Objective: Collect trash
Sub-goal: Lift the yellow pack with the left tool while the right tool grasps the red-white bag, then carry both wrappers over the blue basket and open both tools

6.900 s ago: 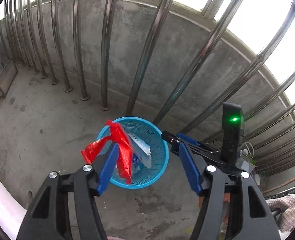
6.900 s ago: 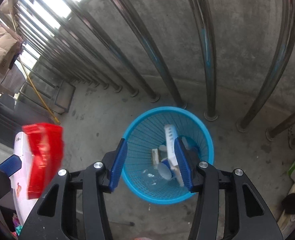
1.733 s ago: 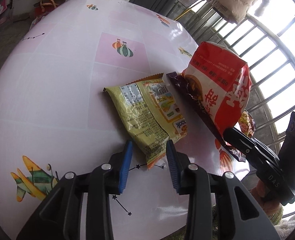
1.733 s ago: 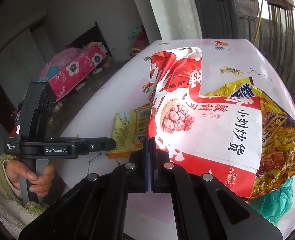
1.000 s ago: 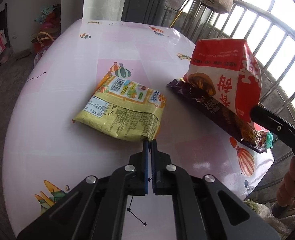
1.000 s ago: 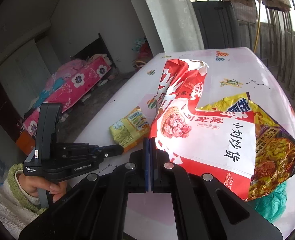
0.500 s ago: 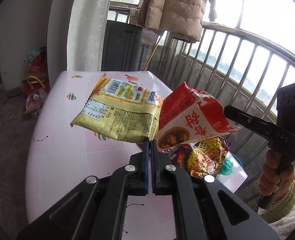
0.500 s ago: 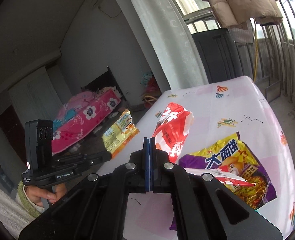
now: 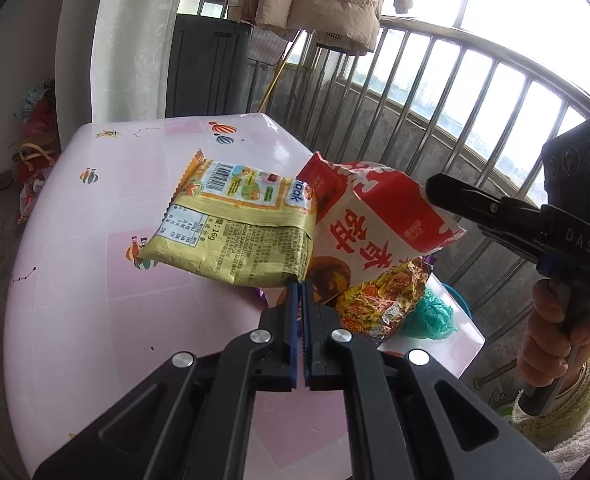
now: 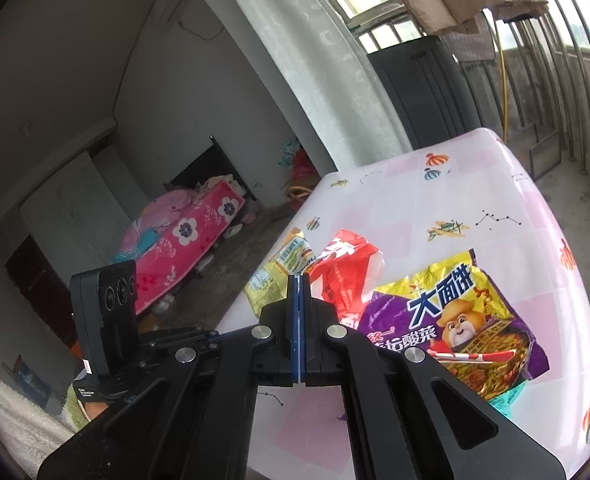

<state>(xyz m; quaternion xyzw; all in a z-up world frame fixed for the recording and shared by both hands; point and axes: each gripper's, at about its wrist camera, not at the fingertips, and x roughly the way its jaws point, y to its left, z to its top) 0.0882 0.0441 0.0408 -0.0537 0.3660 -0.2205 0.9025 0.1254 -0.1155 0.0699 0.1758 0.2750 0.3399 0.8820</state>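
the left gripper [image 9: 300,286] is clamped on a corner of the yellow snack packet [image 9: 231,224], the right gripper [image 9: 435,188] pinches the red bag [image 9: 375,224], both lifted above the pink table [image 9: 95,280].

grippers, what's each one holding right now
left gripper: shut on the yellow snack packet, lifted off the table.
right gripper: shut on the red snack bag.

"16g" is printed on the yellow packet [image 9: 235,232]. "DAS" is marked on the right claw [image 9: 439,192]. "大面饼" is written on the purple noodle bag [image 10: 451,320].
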